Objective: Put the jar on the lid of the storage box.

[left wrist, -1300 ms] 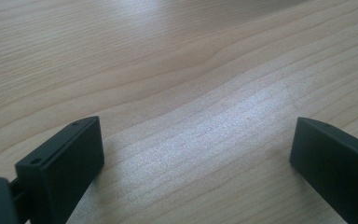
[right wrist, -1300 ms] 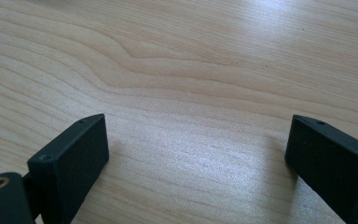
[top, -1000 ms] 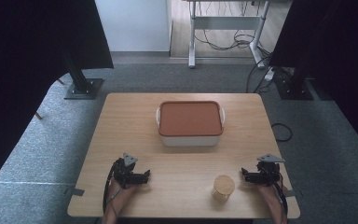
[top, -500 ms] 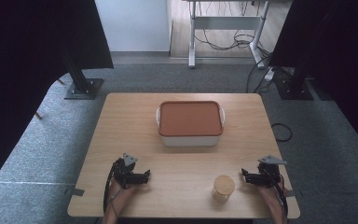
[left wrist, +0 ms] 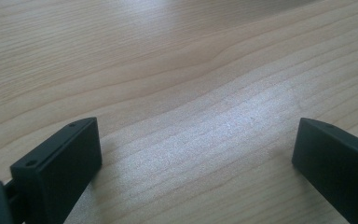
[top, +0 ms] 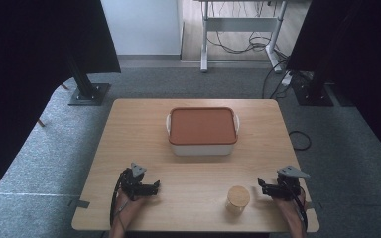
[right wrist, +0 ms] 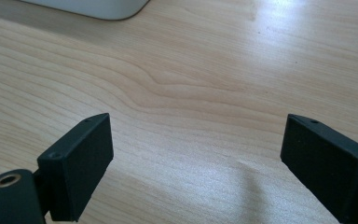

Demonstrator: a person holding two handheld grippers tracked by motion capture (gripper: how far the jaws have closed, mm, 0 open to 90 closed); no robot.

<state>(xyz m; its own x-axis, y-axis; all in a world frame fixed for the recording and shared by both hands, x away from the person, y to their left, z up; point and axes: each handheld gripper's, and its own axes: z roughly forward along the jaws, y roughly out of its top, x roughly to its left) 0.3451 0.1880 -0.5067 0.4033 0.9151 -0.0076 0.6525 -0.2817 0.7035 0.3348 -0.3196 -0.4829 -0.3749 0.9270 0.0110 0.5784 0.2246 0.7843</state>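
A person's two hands are resting low at the near edge of the light wooden counter [top: 129,134], each holding a black two-jaw gripper. The left gripper [top: 155,187] is sitting near the front left corner, pointing toward the middle of the counter, with a grey three-cornered plate on top and a black cable looping back along the forearm. In the left gripper view its jaws are standing wide apart, with nothing but bare wood grain lying between them. The right gripper [top: 261,184] is sitting near the front right corner, pointing left, and the right gripper view is showing its jaws spread wide too, gripping nothing.

The small round container with a tan, cork-like lid [top: 238,198] is standing upright on the counter just beside the right gripper, a little to the left of its jaw tips and not touching them. It is lying well apart from the left gripper.

Farther back, at the centre of the counter, the white rectangular dish with a terracotta-coloured lid [top: 202,131] is sitting with its lid on, well apart from both grippers. One rounded white corner of it is showing at the top edge of the right gripper view [right wrist: 98,8].
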